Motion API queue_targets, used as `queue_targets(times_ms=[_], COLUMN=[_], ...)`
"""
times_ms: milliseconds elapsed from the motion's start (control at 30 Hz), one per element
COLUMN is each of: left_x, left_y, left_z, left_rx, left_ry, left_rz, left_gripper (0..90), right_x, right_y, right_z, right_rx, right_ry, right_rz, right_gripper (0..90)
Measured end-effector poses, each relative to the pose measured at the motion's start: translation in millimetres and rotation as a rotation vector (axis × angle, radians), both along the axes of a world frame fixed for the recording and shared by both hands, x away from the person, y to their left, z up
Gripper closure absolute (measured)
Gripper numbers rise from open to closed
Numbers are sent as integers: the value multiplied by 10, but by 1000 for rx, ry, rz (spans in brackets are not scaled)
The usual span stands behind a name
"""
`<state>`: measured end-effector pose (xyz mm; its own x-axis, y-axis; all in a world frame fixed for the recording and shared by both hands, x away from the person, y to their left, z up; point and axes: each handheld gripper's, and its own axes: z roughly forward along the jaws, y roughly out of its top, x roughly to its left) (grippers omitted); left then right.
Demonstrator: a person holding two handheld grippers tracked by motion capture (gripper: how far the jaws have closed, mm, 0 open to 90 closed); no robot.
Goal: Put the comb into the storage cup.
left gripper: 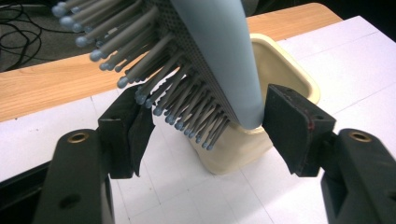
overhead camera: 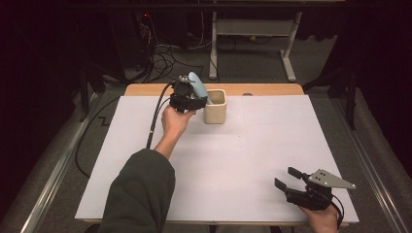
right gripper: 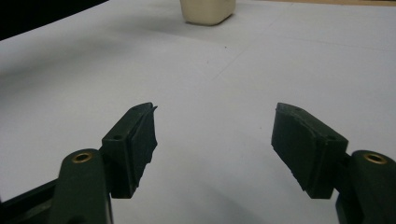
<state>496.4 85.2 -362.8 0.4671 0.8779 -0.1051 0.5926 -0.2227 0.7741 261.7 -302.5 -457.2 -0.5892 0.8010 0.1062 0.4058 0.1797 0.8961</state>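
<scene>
A light blue hairbrush [overhead camera: 195, 82] with grey bristles [left gripper: 154, 79] leans with its lower end in a cream square cup [overhead camera: 216, 110] at the far middle of the white table sheet. My left gripper [overhead camera: 196, 100] is at the cup's left rim, jaws either side of the brush [left gripper: 219, 60]. In the left gripper view the left pad [left gripper: 140, 135] stands just off the bristle tips and the right pad [left gripper: 289, 126] sits beside the brush's smooth back; the left gripper [left gripper: 205, 126] is open. My right gripper [overhead camera: 286, 177] rests open and holding nothing near the front right of the sheet [right gripper: 215, 140].
The cup [right gripper: 208, 11] stands far ahead in the right gripper view. A wooden table edge [overhead camera: 262, 89] runs behind the white sheet [overhead camera: 243, 145]. Cables and a desk frame [overhead camera: 289, 48] lie on the floor beyond. A dark sleeve [overhead camera: 141, 194] comes in at the bottom left.
</scene>
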Motion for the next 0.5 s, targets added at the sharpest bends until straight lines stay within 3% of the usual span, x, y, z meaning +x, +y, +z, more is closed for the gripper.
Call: queue_targets(times_ms=[500], left_x=[-84], left_y=[19], left_z=[30], left_rx=[-15], left_ry=[-10], left_rz=[-31], left_gripper=[302], right_x=[4], right_y=[4], right_z=[-5], right_rx=[1], right_ry=[1], right_rz=[0], right_gripper=[314])
